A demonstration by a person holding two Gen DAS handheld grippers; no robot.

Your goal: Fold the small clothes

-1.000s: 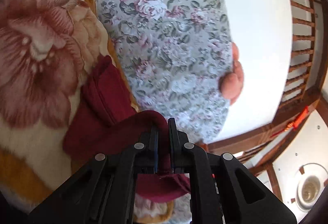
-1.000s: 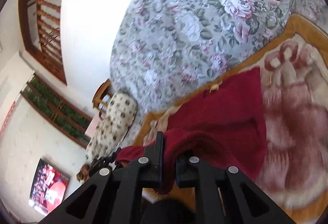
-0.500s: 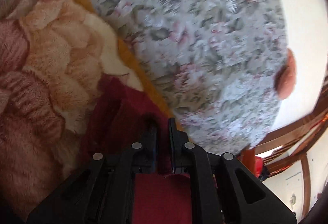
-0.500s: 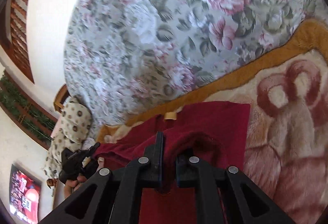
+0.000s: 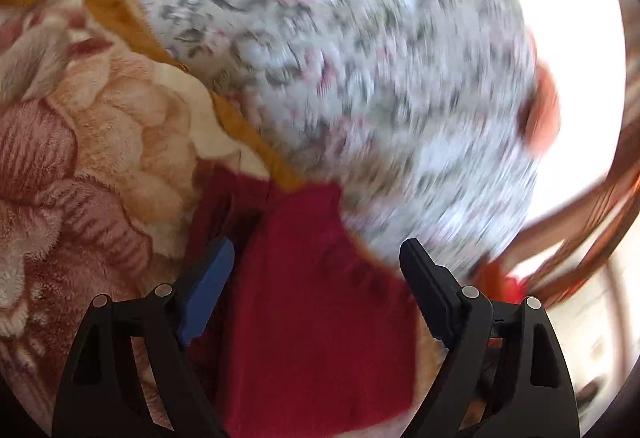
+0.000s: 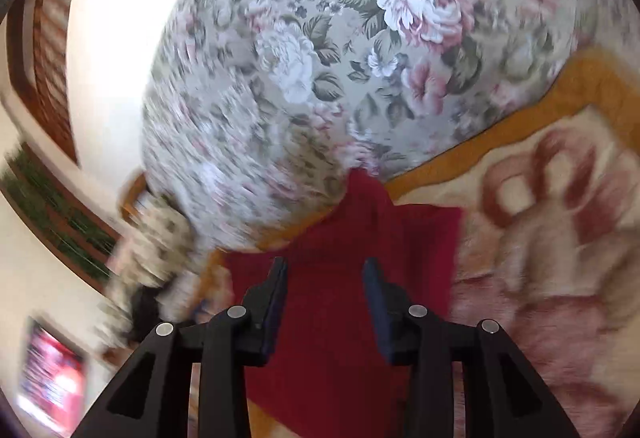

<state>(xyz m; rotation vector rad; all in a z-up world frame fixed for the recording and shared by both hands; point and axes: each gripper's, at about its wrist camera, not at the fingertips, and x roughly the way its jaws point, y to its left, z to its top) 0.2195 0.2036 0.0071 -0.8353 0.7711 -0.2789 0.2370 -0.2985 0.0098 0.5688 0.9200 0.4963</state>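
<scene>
1. Your left claw has just been spreading wide; its pads are pressing nothing.
2. Your right claw has just been parting too, narrower, gripping nothing.
3. The red garment is lying flat beneath both claws, on the plush rose blanket near its orange border.
4. A grey floral bedsheet is stretching to the far side, with wooden railings and a white wall beyond, blurred.
</scene>
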